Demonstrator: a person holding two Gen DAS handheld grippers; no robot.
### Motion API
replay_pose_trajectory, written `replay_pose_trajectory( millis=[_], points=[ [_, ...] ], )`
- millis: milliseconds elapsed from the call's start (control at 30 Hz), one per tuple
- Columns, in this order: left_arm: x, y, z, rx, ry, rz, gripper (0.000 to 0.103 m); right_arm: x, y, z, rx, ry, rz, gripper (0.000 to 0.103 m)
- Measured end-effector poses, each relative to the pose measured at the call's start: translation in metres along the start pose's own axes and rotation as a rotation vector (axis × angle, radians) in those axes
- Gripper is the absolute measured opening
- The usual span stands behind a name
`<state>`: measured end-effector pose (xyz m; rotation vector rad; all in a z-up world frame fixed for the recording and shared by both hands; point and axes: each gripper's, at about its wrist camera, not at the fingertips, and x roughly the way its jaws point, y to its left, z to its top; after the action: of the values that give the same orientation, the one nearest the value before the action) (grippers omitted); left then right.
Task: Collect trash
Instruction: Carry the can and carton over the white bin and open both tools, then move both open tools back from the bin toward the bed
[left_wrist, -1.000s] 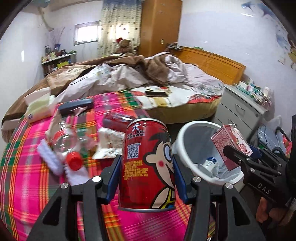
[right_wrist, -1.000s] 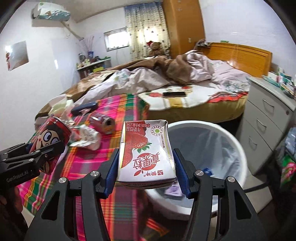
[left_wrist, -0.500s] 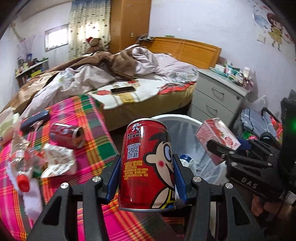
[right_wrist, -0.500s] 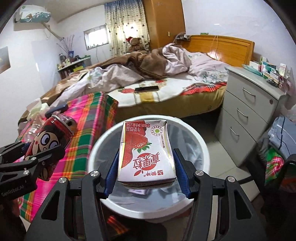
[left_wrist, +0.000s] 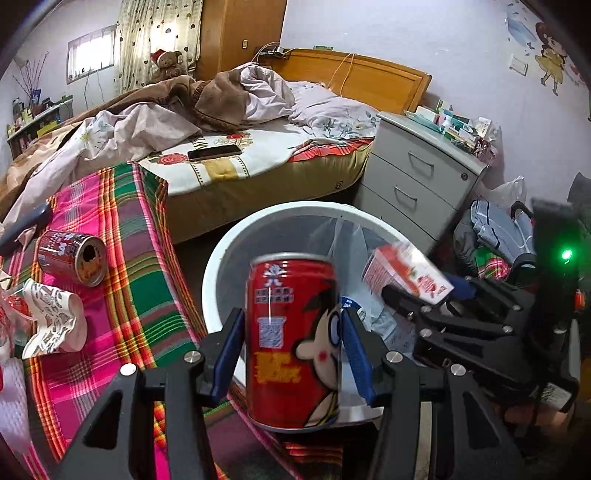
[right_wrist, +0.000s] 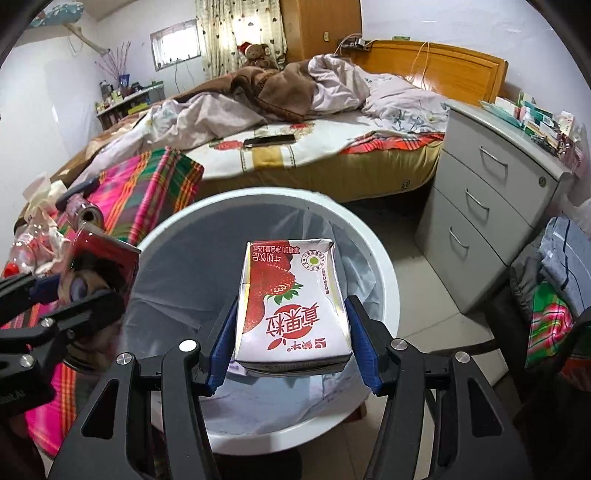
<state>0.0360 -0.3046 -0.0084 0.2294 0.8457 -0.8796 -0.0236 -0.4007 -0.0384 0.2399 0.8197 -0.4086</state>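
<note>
Left wrist view: left gripper (left_wrist: 291, 343) now over the white bin (left_wrist: 236, 243), no longer over the plaid cloth (left_wrist: 122, 266); jaws easing apart, red can (left_wrist: 291, 339) blurred between blue pads, a gap showing.
Right wrist view: right gripper (right_wrist: 291, 332) now above the bin's middle; jaws parting, strawberry milk carton (right_wrist: 291, 306) between.
Count: two grippers, two red cans (second can (left_wrist: 72, 256) lying on cloth), one carton, one bin.

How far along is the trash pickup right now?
Done: some litter already lies in the white bin. In hand: the left gripper has a red can and the right gripper a strawberry milk carton, both over the bin, jaws opening. Left: another can and a crumpled wrapper on the plaid cloth.
</note>
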Motion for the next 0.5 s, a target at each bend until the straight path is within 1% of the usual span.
replay_pose_trajectory(
  millis=[33,67,133,200,367,500],
  points=[
    [0.0,0.001,0.0,-0.005,-0.002,-0.003,0.064,0.002,-0.001,0.0,0.004,0.01,0.003,0.059],
    [0.0,0.002,0.0,-0.012,-0.005,-0.004,0.066,0.003,-0.003,0.0,0.009,0.016,0.007,0.059],
    [-0.001,0.004,0.001,-0.018,-0.011,-0.008,0.067,0.003,-0.005,0.0,0.022,0.02,0.015,0.065],
    [-0.002,0.005,0.0,-0.023,-0.014,-0.002,0.068,0.002,-0.005,0.0,0.027,0.017,0.011,0.068],
    [-0.009,0.011,-0.002,-0.037,-0.022,0.017,0.069,-0.007,-0.004,0.0,0.038,-0.007,0.008,0.068],
    [-0.022,0.015,-0.004,-0.039,-0.044,0.032,0.069,-0.014,0.0,0.002,0.038,-0.032,0.016,0.068]
  ],
)
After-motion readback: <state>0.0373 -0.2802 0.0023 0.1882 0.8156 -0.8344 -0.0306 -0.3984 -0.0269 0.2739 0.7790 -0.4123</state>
